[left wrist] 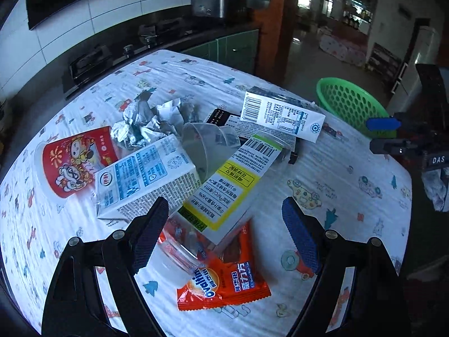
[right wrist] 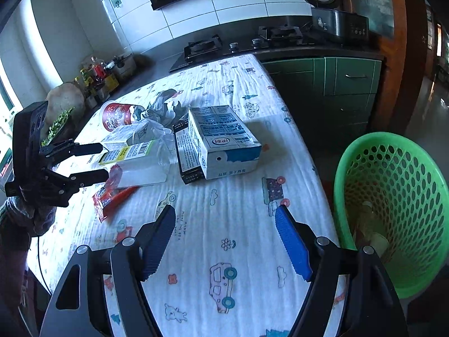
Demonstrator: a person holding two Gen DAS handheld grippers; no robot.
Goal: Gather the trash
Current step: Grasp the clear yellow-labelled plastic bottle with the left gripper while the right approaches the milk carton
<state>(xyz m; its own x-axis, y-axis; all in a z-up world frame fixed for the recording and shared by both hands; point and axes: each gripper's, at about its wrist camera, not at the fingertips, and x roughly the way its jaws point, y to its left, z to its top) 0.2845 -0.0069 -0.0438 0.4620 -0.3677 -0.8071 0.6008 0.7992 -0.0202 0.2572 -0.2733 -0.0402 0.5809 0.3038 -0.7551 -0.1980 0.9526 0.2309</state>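
A pile of trash lies on the patterned tablecloth. My left gripper is open, low over an orange Ovaltine wrapper, a clear plastic cup and a yellow-labelled box. Beside them lie a white milk carton, a red cup, crumpled foil and a second carton. My right gripper is open and empty over bare cloth, short of that carton. The left gripper also shows in the right wrist view. A green basket stands off the table's right edge.
A stove and counter run along the far side, with a rice cooker and green cabinets. Jars and greens stand at the far left. A black box lies under the second carton.
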